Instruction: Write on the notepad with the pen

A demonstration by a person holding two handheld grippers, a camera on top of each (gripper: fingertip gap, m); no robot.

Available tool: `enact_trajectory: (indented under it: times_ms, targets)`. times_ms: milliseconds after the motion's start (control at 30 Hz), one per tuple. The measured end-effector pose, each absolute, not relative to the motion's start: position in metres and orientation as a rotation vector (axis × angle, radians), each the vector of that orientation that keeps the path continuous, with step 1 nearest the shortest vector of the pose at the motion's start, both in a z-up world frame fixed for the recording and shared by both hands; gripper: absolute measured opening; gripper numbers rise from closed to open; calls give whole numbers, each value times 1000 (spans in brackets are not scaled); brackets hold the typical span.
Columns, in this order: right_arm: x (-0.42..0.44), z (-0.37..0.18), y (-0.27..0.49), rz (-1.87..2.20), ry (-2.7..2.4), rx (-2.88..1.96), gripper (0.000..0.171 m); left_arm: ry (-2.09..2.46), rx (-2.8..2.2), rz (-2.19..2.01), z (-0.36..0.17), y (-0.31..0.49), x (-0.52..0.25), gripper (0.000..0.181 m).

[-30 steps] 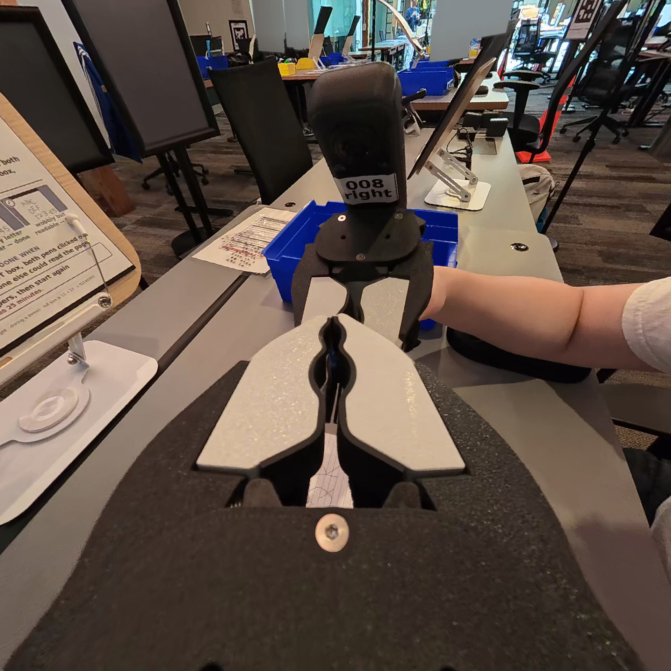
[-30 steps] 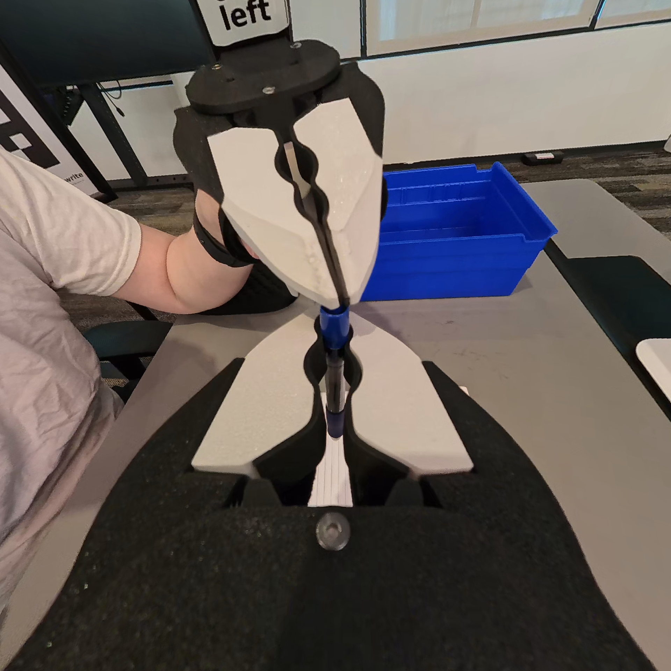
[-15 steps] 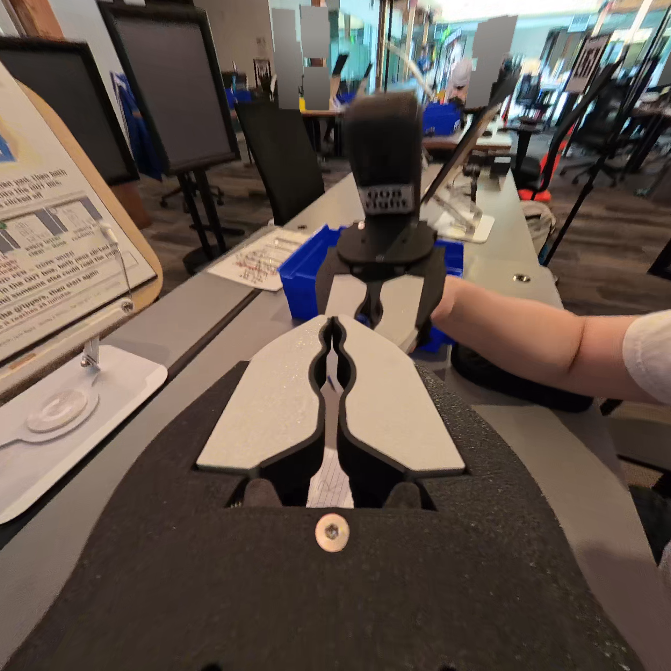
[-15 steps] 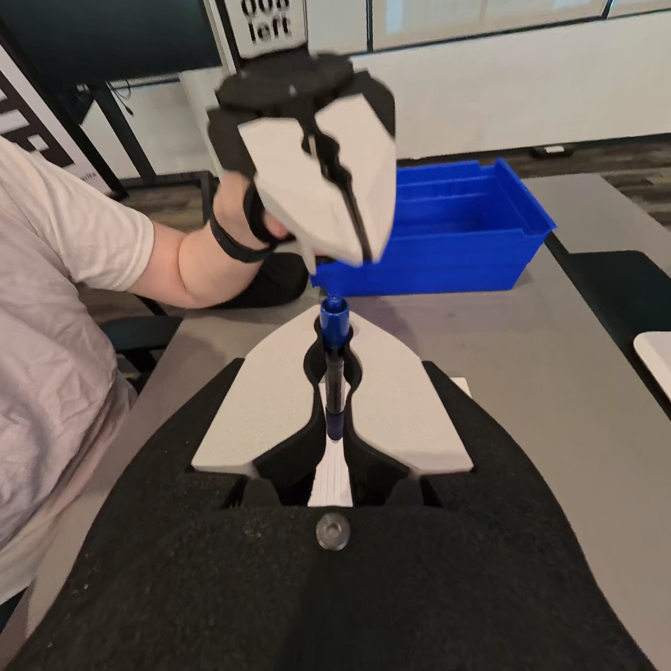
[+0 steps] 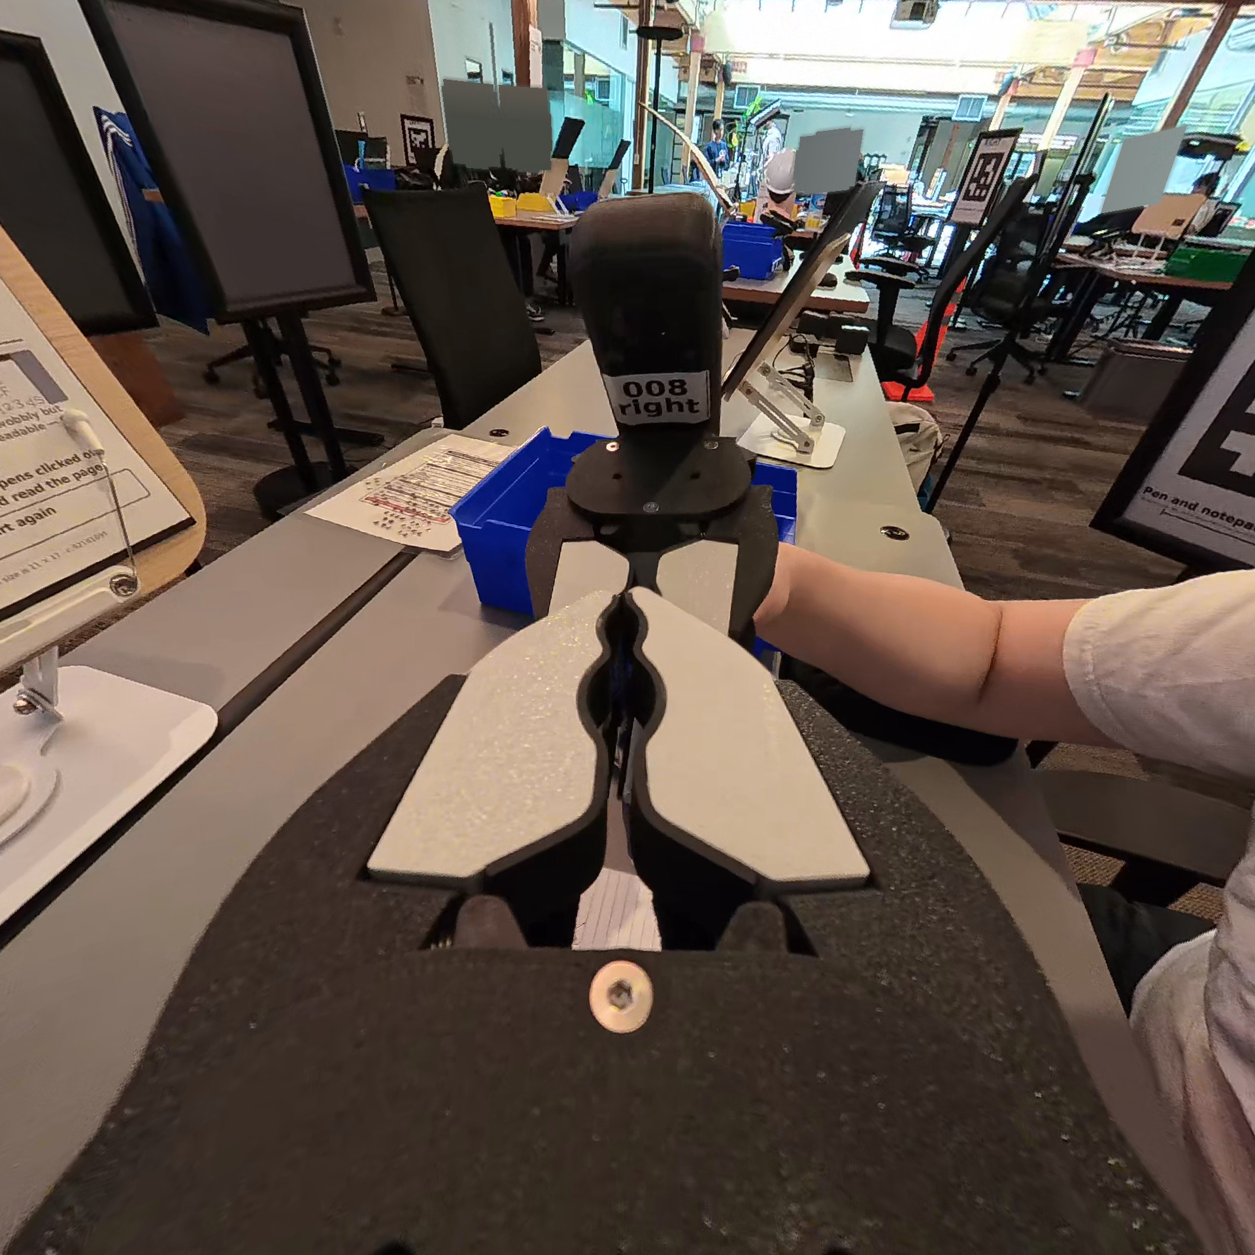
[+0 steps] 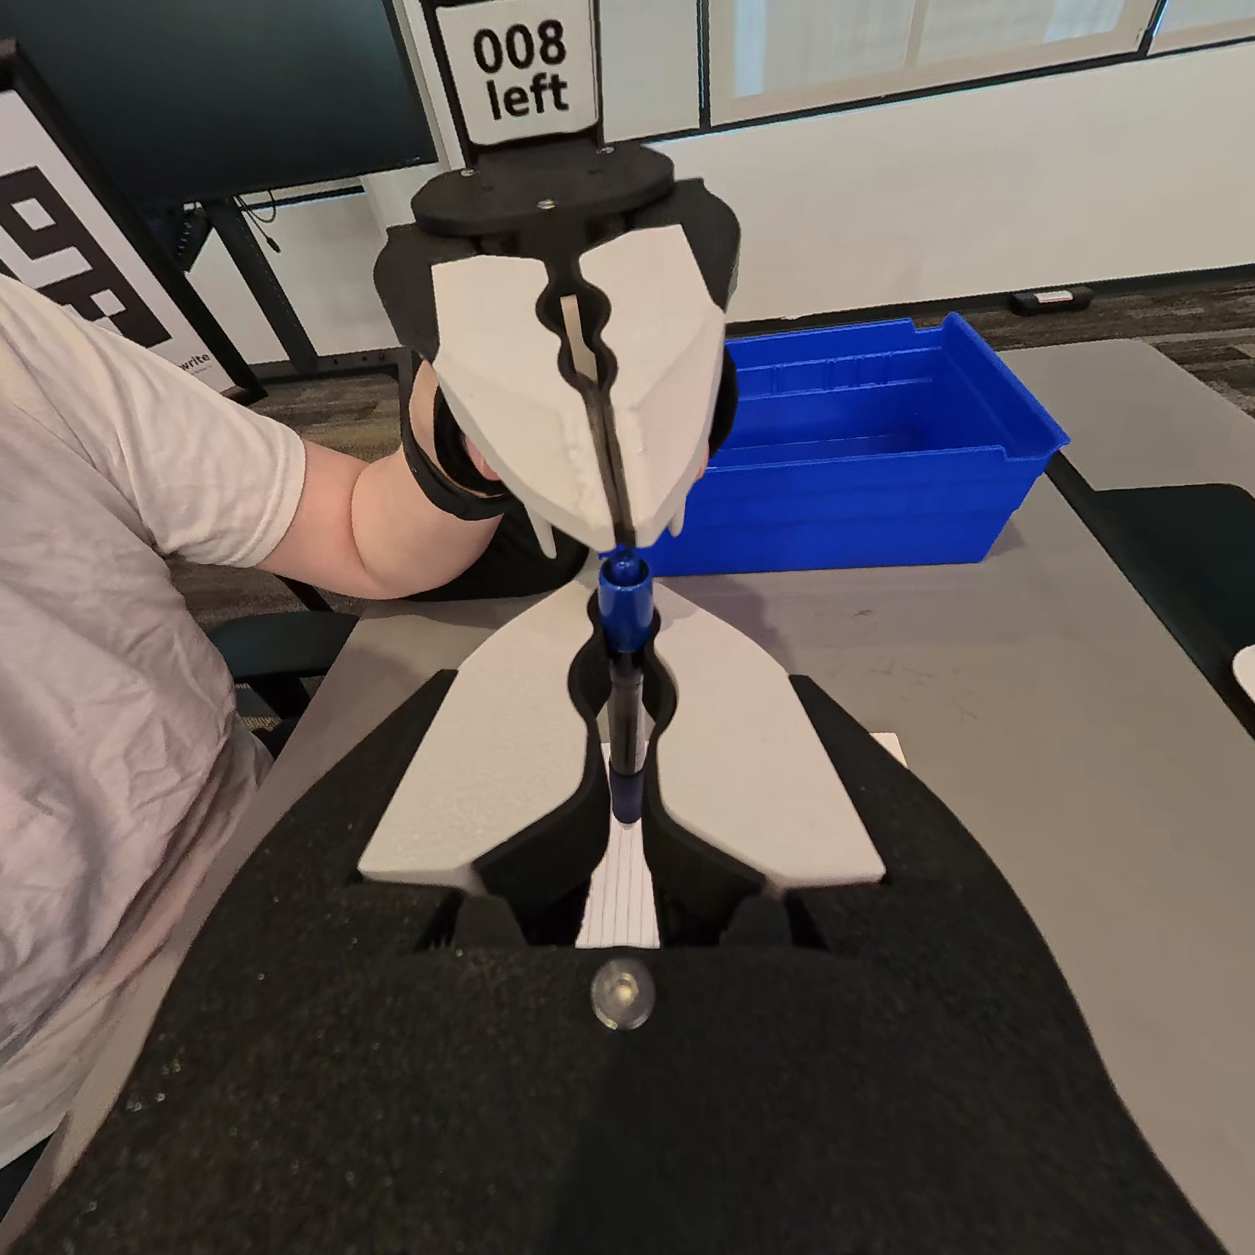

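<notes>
My right gripper (image 6: 625, 601) is shut on a pen (image 6: 623, 706) with a black barrel and blue top, held upright with its tip down on the lined notepad (image 6: 621, 903). My left gripper (image 6: 621, 533) is shut and empty, and its closed tips point down onto the pen's blue top end. In the left wrist view the left gripper (image 5: 621, 604) is shut, with a sliver of blue pen (image 5: 616, 669) in its gap. The right gripper (image 5: 642, 577) stands just beyond, and the notepad (image 5: 614, 910) lies below.
An empty blue bin (image 6: 883, 475) stands on the grey table (image 6: 951, 645) behind the grippers. A sign on a white stand (image 5: 102, 740) is at the left, and a laminated sheet (image 5: 414, 489) lies beside the bin. The person's forearms (image 5: 917, 652) reach in. One gripper's finger ends stand about 5 cm off the other's.
My left gripper lifted off the pen's top half a second ago and has come back down onto it. My right gripper has kept the pen in place.
</notes>
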State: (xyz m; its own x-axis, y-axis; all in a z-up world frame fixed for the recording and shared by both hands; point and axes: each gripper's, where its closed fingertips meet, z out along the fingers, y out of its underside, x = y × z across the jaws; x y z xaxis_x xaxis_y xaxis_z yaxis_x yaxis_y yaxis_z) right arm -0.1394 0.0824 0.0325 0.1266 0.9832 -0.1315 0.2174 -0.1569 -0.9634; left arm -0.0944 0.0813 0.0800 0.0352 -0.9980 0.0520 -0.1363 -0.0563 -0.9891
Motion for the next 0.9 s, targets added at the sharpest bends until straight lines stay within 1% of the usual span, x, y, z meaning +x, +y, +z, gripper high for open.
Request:
enact_trajectory:
  times_ms: [900]
  targets:
    - [-140, 29, 86, 1146, -1183, -1559, 4, 1267, -1424, -1110, 68, 88, -93, 0]
